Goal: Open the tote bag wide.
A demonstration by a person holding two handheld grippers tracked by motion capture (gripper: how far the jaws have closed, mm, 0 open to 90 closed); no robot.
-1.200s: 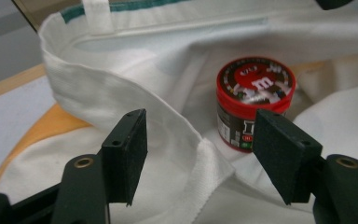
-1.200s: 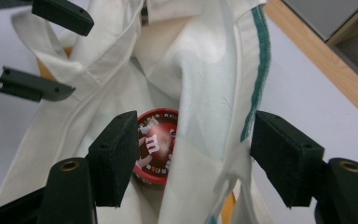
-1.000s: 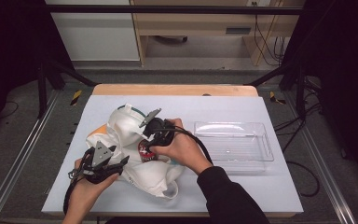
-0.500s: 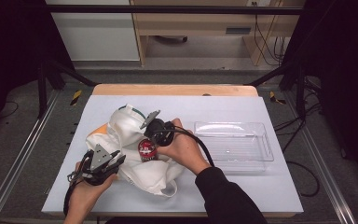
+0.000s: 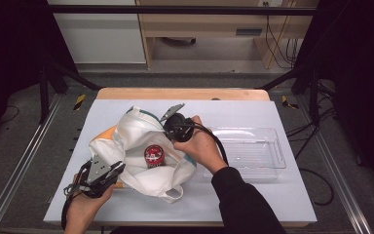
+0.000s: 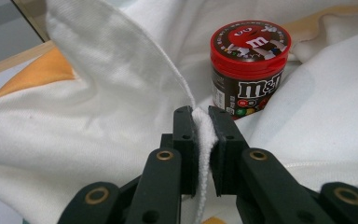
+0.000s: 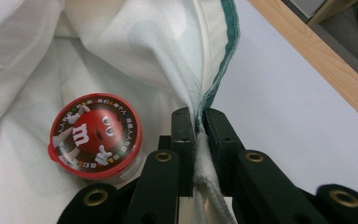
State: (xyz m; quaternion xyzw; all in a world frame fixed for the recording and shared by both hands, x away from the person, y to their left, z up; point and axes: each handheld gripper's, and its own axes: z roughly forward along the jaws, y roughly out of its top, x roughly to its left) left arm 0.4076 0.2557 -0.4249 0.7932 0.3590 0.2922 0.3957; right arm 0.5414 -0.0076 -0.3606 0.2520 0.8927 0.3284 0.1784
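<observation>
High view, white cloth bag (image 5: 139, 146) on surface (image 5: 253, 190) left of centre, left hand-held gripper (image 5: 108, 171) clamped on near-left bag edge, right hand-held gripper (image 5: 168, 127) clamped on far green-trimmed rim, M&M's tub (image 5: 154, 155) upright in bag mouth.

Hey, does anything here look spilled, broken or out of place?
Nothing stands out. The candy tub stands upright with its red lid on, inside the open white bag. The left gripper and the right gripper each pinch the bag's edge. The clear tray lies flat beside it.
</observation>
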